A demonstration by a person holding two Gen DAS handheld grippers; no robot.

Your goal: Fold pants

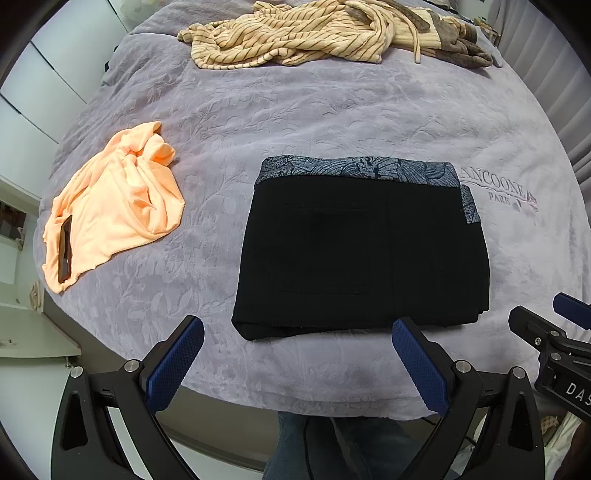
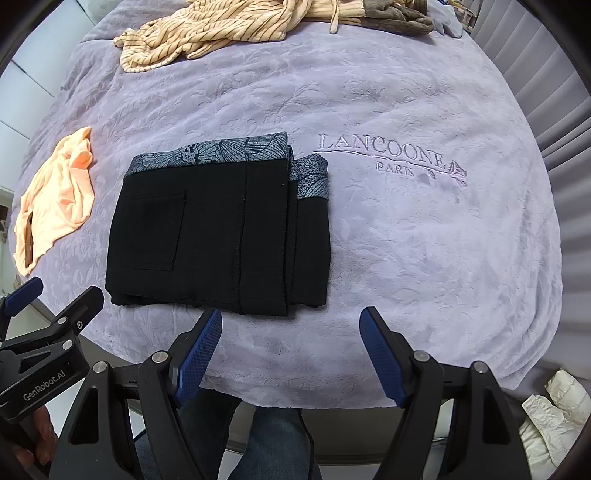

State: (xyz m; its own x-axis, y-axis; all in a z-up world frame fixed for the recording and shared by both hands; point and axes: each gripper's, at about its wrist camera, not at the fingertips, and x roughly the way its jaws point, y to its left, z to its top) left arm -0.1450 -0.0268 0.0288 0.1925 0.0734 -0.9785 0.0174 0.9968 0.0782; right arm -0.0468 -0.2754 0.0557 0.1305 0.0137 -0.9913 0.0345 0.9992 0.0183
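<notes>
The black pants [image 1: 362, 251] with a grey leaf-print waistband lie folded into a compact rectangle on the lavender bedspread [image 1: 295, 110]; they also show in the right wrist view [image 2: 218, 236]. My left gripper [image 1: 297, 330] is open and empty, just in front of the pants' near edge. My right gripper [image 2: 290, 321] is open and empty, in front of the pants' near right corner. The right gripper also shows at the right edge of the left wrist view [image 1: 546, 314], and the left gripper at the left edge of the right wrist view [image 2: 55, 295].
An orange garment [image 1: 114, 206] with a phone [image 1: 65, 249] on it lies to the left. A striped beige garment [image 1: 291, 33] and a brown one [image 1: 461, 40] lie at the far side. The bed's near edge [image 1: 295, 402] is close below my grippers. A white jacket [image 2: 554, 417] lies lower right.
</notes>
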